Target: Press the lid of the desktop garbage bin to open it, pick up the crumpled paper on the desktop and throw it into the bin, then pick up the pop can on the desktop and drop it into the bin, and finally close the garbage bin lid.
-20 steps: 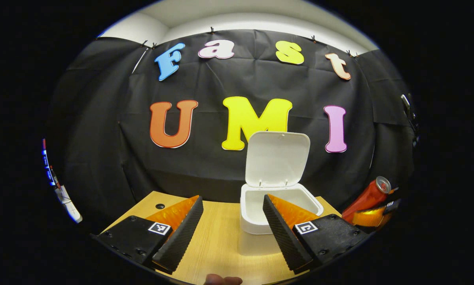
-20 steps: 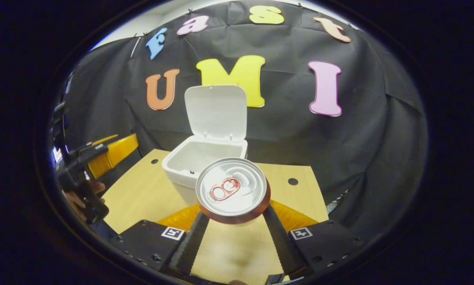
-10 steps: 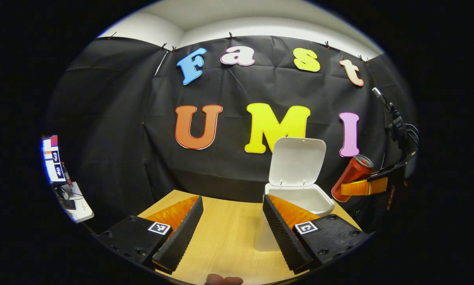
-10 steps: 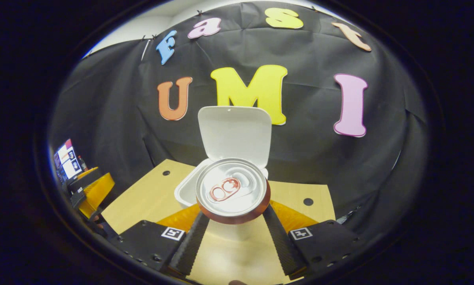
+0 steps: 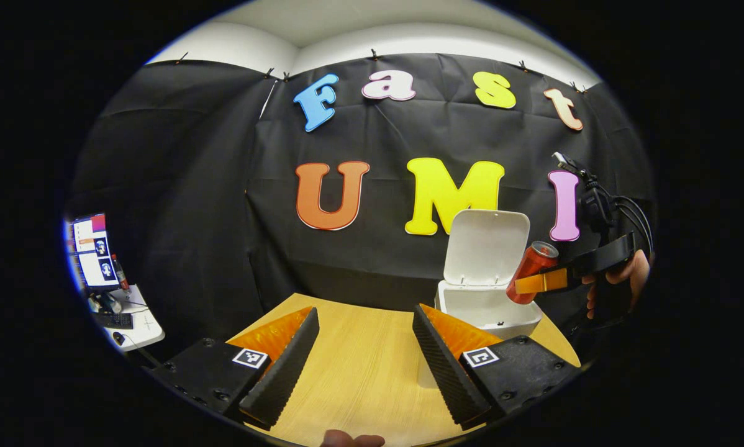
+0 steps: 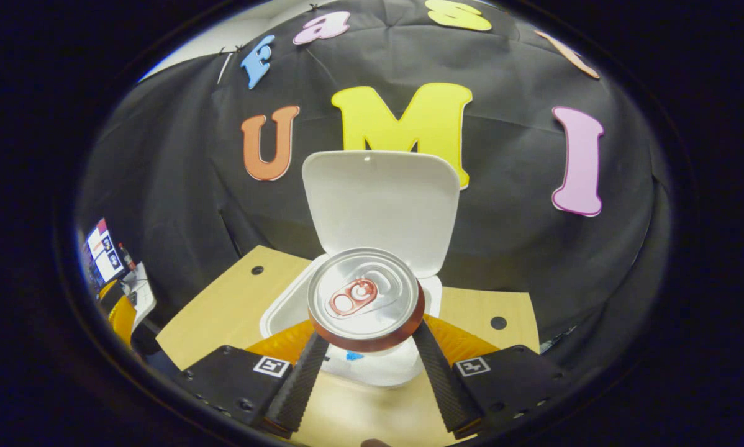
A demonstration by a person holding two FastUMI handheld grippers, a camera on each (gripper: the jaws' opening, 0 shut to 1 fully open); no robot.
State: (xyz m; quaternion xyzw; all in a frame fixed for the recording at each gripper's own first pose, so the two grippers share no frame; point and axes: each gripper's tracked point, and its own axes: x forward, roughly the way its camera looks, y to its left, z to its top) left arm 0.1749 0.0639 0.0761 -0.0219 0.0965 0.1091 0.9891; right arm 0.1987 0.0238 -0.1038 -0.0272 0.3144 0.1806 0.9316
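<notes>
The white desktop bin point(image 5: 490, 308) stands on the wooden table point(image 5: 359, 372) with its lid point(image 5: 487, 245) raised upright. My right gripper point(image 6: 369, 338) is shut on the red pop can point(image 6: 364, 298), whose silver top faces the camera just above the bin's open mouth point(image 6: 285, 313). In the left gripper view the can point(image 5: 531, 271) hangs tilted over the bin's right rim, held by the right gripper point(image 5: 536, 282) with a hand point(image 5: 620, 276) behind it. My left gripper point(image 5: 364, 313) is open over the table, left of the bin, with nothing between its fingers.
A side desk with a monitor point(image 5: 92, 248) stands beyond the table's left edge. Two small holes point(image 6: 498, 323) point(image 6: 257, 270) mark the tabletop's far corners. The black cloth wall hangs right behind the raised lid point(image 6: 381, 208).
The right gripper has carried the can forward until it hangs over the open bin. The left gripper has drifted left, away from the bin, staying open.
</notes>
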